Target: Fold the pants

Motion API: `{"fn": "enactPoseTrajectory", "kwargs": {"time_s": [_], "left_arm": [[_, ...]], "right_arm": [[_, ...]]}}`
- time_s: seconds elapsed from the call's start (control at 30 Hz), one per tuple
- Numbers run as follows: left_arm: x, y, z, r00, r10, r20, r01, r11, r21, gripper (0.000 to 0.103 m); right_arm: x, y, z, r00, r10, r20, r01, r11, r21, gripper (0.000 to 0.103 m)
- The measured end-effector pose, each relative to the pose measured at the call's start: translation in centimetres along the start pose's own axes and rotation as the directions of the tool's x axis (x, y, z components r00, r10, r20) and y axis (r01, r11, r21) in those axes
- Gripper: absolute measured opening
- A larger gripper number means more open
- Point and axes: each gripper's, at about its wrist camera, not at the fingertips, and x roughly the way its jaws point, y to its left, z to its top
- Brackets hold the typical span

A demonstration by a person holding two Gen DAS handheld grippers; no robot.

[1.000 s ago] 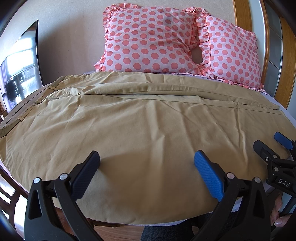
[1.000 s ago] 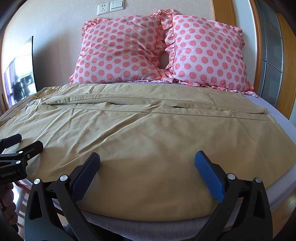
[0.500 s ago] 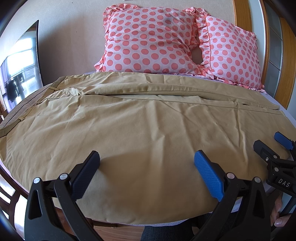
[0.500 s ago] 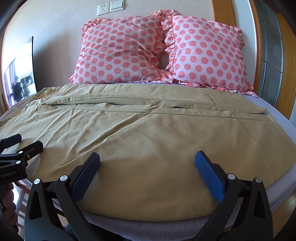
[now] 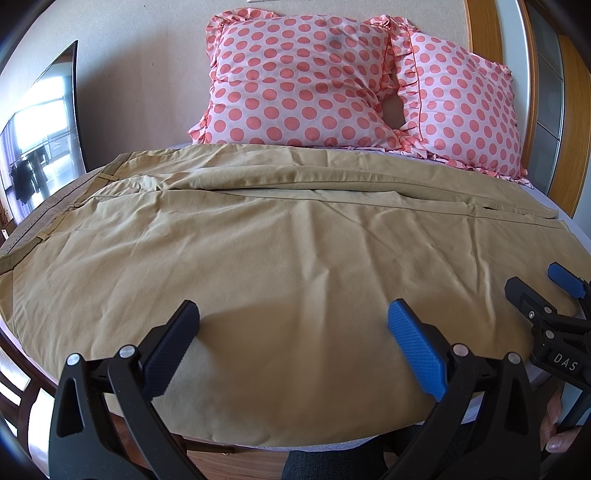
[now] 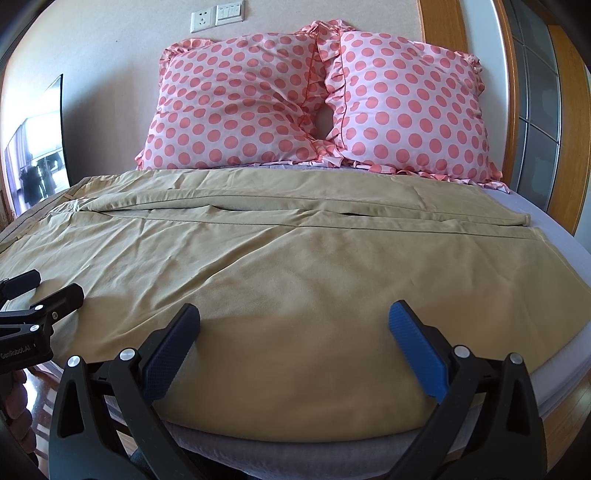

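Two pink pillows with red dots and frilled edges lean against the wall at the head of the bed [image 6: 546, 225]. The left pillow [image 6: 232, 99] and the right pillow [image 6: 406, 103] touch along their inner frills, with a dark gap between them lower down. The bed has a pale lilac sheet, bare at its right edge. Above the pillows, a socket [image 6: 202, 21] and a switch plate [image 6: 229, 12] sit side by side on the beige wall [image 6: 110, 55]. A mirror [image 5: 40, 125] stands at the left, reflecting bright windows. At the right is a wooden frame [image 6: 437, 22], with glass door panels [image 6: 537, 96] beyond it. Wood floor [image 5: 229, 463] shows below the bed.
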Motion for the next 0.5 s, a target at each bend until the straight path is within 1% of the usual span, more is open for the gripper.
{"fn": "enactPoseTrajectory", "kwargs": {"time_s": [0.5], "left_arm": [[-0.01, 0.0, 0.0, 1.0, 0.0, 0.001, 0.0, 1.0, 0.0, 0.101]], "right_arm": [[0.01, 0.02, -0.12, 1.0, 0.0, 0.003, 0.0, 1.0, -0.002, 0.102]]}}
